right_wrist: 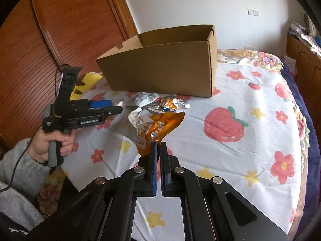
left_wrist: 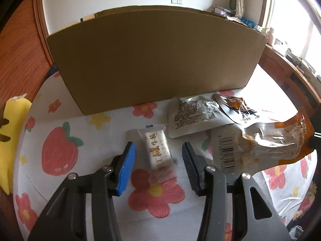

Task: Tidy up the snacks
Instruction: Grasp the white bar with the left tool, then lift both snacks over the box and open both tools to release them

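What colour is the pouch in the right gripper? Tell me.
Orange and silver pouch, clearest in the right wrist view.

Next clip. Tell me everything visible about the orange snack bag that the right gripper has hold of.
The orange snack bag is a crinkled foil pouch: orange printed front, silvery reflective areas, and a barcode panel on its pale back. The right gripper is shut on its orange edge and holds it lifted and tilted above the flowered bedsheet. It hangs creased, near two other foil packets in front of the cardboard box. Whether it touches them cannot be told.
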Demonstrator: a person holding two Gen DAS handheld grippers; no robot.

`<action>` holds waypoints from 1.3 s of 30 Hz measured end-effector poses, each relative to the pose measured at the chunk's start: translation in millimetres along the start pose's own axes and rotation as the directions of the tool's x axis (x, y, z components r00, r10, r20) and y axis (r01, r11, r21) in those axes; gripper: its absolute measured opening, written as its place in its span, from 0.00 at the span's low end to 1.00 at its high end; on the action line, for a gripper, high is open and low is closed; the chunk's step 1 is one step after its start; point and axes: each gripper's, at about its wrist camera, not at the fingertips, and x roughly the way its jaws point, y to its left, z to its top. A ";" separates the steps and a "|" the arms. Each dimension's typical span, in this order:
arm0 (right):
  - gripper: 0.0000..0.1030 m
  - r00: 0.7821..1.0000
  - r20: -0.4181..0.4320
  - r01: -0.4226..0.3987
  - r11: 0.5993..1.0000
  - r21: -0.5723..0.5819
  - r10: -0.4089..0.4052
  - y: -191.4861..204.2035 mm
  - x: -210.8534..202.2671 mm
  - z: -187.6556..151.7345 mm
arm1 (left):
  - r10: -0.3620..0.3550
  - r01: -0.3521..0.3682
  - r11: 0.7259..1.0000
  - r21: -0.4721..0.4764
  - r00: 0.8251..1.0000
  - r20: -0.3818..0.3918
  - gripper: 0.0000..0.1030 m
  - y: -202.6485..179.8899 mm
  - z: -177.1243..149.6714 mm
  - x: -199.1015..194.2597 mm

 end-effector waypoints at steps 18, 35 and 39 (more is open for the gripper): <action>0.00 1.000 0.020 0.000 1.000 0.004 -0.001 -6.9 -20.0 3.6 | 0.028 -0.030 0.999 0.034 0.997 0.074 0.18 -6.6 -15.9 -26.2; 0.00 0.984 0.063 0.179 0.952 -0.249 -0.168 47.6 -44.3 48.8 | -0.010 0.002 0.999 0.038 0.973 0.230 0.18 -17.4 -8.6 -89.3; 0.00 0.978 0.072 0.210 0.933 -0.292 -0.197 57.3 -47.5 56.8 | -0.013 0.003 0.999 0.041 0.967 0.256 0.18 -17.8 -5.1 -99.8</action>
